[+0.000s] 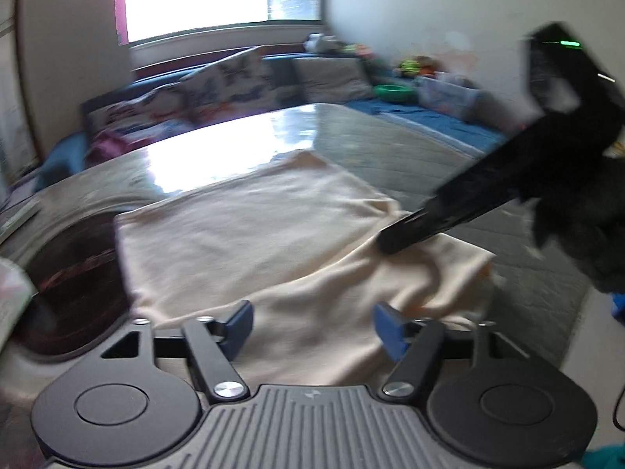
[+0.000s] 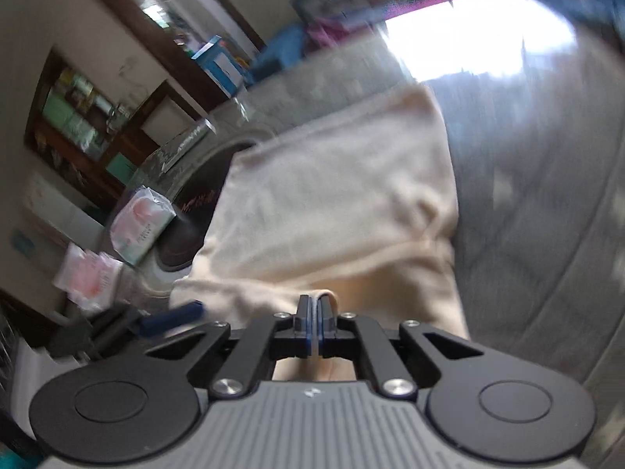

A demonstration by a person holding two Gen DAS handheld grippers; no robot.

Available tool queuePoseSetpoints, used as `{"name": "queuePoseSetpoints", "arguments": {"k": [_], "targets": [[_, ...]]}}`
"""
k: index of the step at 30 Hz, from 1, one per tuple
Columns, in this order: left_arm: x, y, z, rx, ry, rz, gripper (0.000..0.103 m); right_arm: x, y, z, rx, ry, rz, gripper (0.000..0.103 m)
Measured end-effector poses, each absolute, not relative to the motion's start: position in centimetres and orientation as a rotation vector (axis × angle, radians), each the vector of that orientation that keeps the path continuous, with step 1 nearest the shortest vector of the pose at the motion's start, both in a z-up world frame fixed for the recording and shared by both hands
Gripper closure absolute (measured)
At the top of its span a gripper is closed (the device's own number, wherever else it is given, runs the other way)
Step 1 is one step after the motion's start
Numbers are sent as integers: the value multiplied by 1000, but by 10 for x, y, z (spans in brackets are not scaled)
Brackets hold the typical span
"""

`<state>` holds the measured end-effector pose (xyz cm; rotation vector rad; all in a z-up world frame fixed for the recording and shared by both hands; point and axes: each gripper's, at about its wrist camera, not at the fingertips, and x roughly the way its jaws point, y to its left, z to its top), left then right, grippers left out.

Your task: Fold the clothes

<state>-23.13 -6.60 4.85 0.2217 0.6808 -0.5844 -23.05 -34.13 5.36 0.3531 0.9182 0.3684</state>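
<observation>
A cream cloth [image 1: 254, 234] lies spread on the grey table [image 1: 390, 148], rumpled at its near right corner. My left gripper [image 1: 314, 328] hovers over the cloth's near edge, open, with its blue pads wide apart and nothing pinched between them. My right gripper [image 1: 390, 242] reaches in from the right, and creases in the cloth run toward its tip. In the right wrist view that right gripper [image 2: 314, 322] is shut, with a fold of the cream cloth [image 2: 332, 203] looped at its tip. A blue left fingertip [image 2: 172, 318] shows at the lower left.
A dark round object [image 1: 74, 273] sits at the table's left end, partly under the cloth. Pink-and-white packets [image 2: 140, 226] lie beside it. A sofa with cushions [image 1: 234, 82] and toys stands behind the table, under a bright window. Both views are blurred.
</observation>
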Motion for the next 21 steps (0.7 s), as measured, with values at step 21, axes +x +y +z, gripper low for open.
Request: {"name": "queuePoseSetpoints", "arguments": {"k": [21], "targets": [[-223, -53, 62, 212, 731, -385, 13, -253, -298, 71, -103, 731, 300, 94]]}}
